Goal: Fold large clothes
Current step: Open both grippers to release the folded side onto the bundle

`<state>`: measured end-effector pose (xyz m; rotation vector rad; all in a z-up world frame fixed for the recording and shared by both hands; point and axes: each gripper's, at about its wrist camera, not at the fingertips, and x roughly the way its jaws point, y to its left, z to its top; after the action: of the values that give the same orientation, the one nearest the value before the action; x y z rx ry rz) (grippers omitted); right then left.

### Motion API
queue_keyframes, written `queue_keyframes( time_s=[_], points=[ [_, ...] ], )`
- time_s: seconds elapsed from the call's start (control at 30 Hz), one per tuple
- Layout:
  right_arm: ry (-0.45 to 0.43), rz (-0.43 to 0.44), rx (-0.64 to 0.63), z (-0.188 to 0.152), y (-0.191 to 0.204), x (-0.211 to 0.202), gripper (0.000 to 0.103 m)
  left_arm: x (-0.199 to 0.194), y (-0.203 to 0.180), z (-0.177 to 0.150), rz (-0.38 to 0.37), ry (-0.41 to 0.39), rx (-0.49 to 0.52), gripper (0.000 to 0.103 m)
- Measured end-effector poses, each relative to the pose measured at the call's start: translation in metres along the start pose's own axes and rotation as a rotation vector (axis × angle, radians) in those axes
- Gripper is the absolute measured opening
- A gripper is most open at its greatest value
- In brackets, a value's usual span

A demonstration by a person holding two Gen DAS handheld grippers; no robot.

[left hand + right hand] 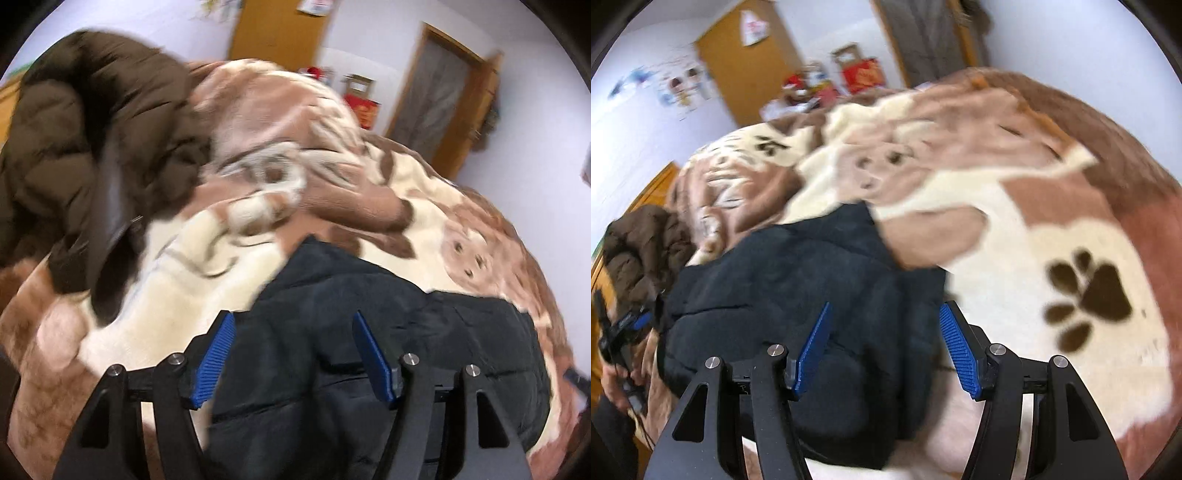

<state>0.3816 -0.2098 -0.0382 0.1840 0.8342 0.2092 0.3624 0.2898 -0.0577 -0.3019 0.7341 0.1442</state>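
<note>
Both hand-held grippers, left (293, 354) and right (884, 349), stand wide and empty over the black jacket (369, 332). Its puffy fabric may spring back and undo the fold on the bed (1015, 258).

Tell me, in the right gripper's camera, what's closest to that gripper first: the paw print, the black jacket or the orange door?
1. Black jacket, just under the right gripper.
2. Paw print, right side, on the blanket.
3. Orange door, far back, upper left.

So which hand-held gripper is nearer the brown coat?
Left. The left hand-held gripper is over the black jacket beside the brown coat; the right hand-held gripper is over the jacket's far side.
</note>
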Motion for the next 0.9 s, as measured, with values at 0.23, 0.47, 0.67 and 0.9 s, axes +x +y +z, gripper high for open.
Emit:
queue_keyframes(
  time_s=[0.23, 0.47, 0.67, 0.9],
  points=[
    [0.155, -0.054, -0.064, -0.007, 0.007, 0.085, 0.056, 0.072, -0.022, -0.014, 0.079, 0.086, 0.091, 0.074],
    [0.136, -0.062, -0.038, -0.006, -0.007, 0.078, 0.058, 0.063, -0.029, -0.008, 0.1, 0.074, 0.121, 0.076],
    [0.048, -0.05, -0.093, -0.015, 0.014, 0.011, 0.058, -0.011, -0.037, -0.016, 0.093, -0.012, 0.09, 0.076],
    [0.026, -0.023, -0.165, -0.056, 0.047, -0.063, 0.059, -0.106, -0.062, -0.061, 0.074, -0.033, 0.059, 0.076]
  ],
)
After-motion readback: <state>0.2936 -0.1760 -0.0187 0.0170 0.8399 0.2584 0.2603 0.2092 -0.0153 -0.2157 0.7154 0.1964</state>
